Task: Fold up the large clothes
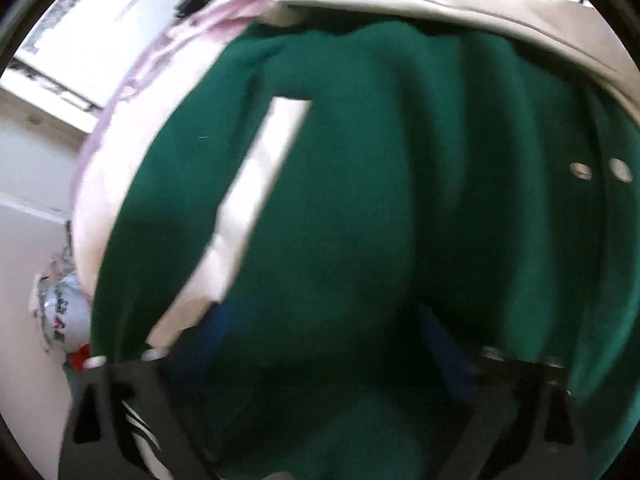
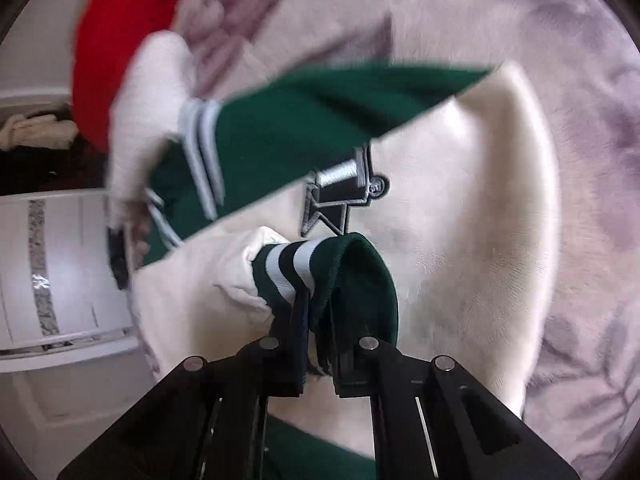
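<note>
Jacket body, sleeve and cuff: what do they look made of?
Body: matte green felt-like cloth, probably wool blend; no sheen. Sleeve: cream, smooth with soft gloss, likely leather or faux. Cuff: ribbed striped knit, pinched in the right gripper.

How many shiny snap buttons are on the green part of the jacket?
2, side by side near the right edge of the green jacket front: one snap and another snap just right of it. More may be hidden.
</note>
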Available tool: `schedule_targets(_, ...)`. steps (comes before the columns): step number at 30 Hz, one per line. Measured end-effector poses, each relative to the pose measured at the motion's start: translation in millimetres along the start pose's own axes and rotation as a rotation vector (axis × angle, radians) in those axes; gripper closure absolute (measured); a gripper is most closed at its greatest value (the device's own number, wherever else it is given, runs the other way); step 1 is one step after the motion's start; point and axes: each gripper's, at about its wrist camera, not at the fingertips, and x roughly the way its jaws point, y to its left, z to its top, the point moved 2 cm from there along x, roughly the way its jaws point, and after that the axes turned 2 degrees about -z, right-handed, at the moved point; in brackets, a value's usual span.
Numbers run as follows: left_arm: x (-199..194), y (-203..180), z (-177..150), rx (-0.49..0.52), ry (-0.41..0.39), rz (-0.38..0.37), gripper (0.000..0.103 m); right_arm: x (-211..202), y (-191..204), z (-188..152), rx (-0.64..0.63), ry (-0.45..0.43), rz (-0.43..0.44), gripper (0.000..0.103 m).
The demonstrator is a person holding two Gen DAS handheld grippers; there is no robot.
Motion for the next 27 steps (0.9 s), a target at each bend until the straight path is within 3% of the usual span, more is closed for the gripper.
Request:
schedule_targets(4, 4, 16, -2, -0.083, 0.028, -0.110, 0.000, -47, -29, -4, 0.125, -0.052, 0.033, 0.094)
schedule_targets(8, 1, 19, -5, -0.119, -0.006, -0.108, 0.000, -31, -58, -3, 0.091, 0.022, -0.094, 0.091)
schedule_targets(10, -1, 21, -8, -0.125, 0.004, -0.109, 0.000, -16, -75, 1, 0.103, 0.106, -0.087, 0.087)
schedule_targets(12, -2, 24, -7, -0.122, 0.036, -0.118, 0.000, -22, -77, 4, 0.099, 0.129, -0.093, 0.078)
schedule_targets(13, -3, 25, -5, -0.127, 0.069, -0.118, 0.000, -28, -74, 7, 0.087, 0.114, -0.092, 0.073)
schedule_targets(14, -4, 27, 3, -0.135, 0.093, -0.115, 0.000, -39, -69, 10, 0.058, 0.076, -0.104, 0.058)
schedule_targets(15, -9, 29, 3, -0.148, 0.116, -0.108, 0.000, -55, -62, 12, 0.022, 0.020, -0.134, 0.053)
schedule_targets(17, -25, 30, 3, -0.159, 0.116, -0.071, 0.000, -79, -49, 10, -0.056, -0.069, -0.101, 0.053)
schedule_targets(19, -47, 27, 4, -0.155, 0.089, -0.055, 0.000, -88, -31, 2, -0.157, -0.087, 0.009, 0.053)
schedule_targets(21, -73, 16, 1, -0.127, 0.058, -0.025, 0.000, -68, -18, -4, -0.232, -0.010, 0.070, 0.053)
schedule_targets(22, -85, 8, -3, -0.106, 0.047, -0.029, 0.000, -52, -18, -7, -0.256, 0.048, 0.057, 0.053)
schedule_targets(24, -101, -13, -8, -0.044, 0.043, -0.027, 0.000, -7, -33, -11, -0.270, 0.180, -0.116, 0.053)
schedule_targets(27, -125, -52, -25, 0.077, 0.043, -0.044, 0.000, 0, -42, -6, -0.239, 0.245, -0.073, 0.053)
